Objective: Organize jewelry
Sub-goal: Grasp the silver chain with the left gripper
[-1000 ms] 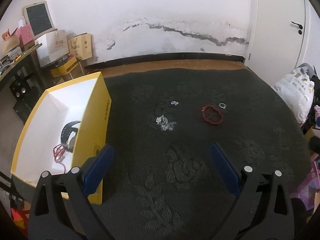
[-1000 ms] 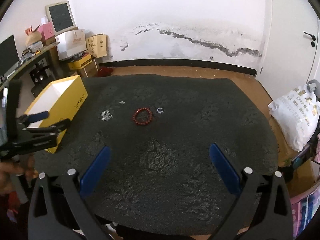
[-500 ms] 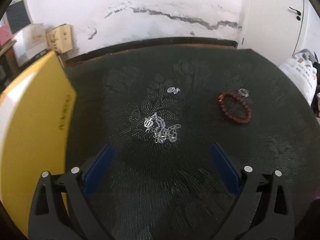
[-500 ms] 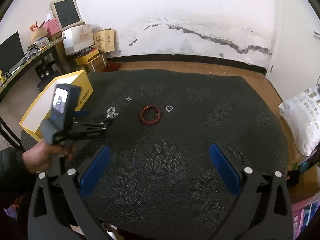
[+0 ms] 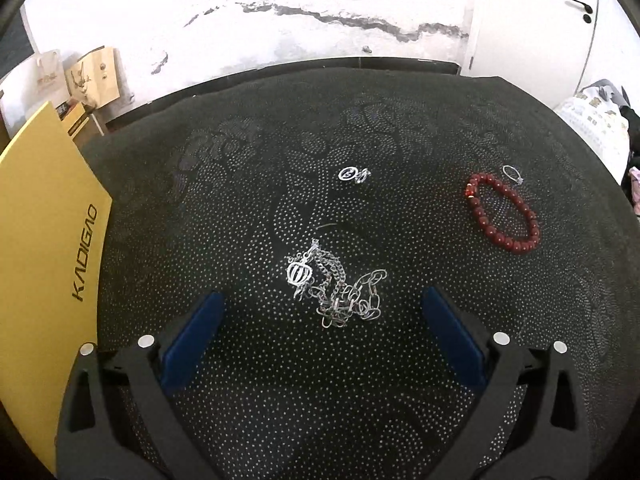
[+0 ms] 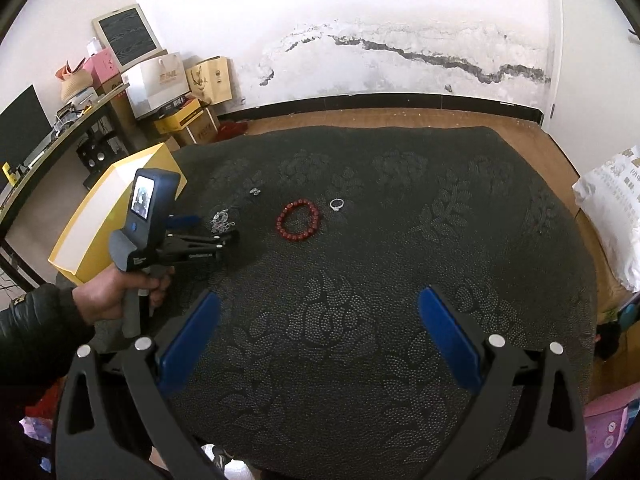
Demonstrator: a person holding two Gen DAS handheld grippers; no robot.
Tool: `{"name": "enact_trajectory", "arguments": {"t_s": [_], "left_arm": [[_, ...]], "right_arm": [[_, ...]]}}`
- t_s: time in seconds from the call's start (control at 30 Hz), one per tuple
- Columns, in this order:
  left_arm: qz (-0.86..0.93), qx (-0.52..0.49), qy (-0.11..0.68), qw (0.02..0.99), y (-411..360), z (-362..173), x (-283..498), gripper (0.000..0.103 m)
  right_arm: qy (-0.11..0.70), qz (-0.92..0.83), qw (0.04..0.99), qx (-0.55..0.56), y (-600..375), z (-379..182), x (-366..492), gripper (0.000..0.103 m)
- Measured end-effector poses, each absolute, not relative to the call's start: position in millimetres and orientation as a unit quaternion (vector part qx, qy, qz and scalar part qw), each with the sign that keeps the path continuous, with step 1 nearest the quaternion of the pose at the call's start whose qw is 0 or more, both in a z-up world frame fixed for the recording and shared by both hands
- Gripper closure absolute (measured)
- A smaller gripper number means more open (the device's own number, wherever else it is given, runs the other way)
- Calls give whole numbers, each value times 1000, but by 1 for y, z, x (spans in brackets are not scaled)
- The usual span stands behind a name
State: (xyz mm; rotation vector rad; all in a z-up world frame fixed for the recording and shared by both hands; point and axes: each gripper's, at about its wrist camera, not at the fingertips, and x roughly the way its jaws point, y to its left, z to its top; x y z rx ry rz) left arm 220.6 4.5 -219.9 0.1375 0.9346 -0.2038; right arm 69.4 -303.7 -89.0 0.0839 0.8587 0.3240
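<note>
The left gripper (image 5: 320, 316) hangs released, jaws wide. The silver chain (image 5: 336, 292) lies on the dark cloth (image 5: 280, 400) between and just beyond the blue tips, seemingly untouched. Far right lies the red bracelet (image 5: 503, 213). The right gripper (image 6: 318, 320) is released, well short of the jewelry.

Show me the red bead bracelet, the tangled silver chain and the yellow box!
red bead bracelet (image 5: 505, 213), left wrist view, on the beads.
tangled silver chain (image 5: 338, 289), left wrist view, middle of the tangle.
yellow box (image 5: 44, 216), left wrist view, its side wall.
</note>
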Motion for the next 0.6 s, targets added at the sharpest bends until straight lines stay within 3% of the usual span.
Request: {"name": "enact_trajectory", "arguments": {"t_s": [0.03,0.1,0.23,0.33,0.4,0.6], "left_arm": [[-98,68,448,886,3,-220,223,9],[-108,73,441,888,-1,-218,221,24],[-116,76,434,890,-4,-215,221,41],[-114,84,427,893,-6,-213,220,76],[-111,94,423,894,-7,-210,219,91],[-103,89,427,894,-6,-203,213,93]], "right_arm": [[415,156,896,40,-304,-89,69,7],[413,157,896,38,-303,-88,68,7],[411,159,897,37,-302,-86,67,7],[408,159,898,37,-303,-86,66,7],[407,159,899,36,-302,-85,64,7],[406,156,900,34,-301,-83,64,7]]}}
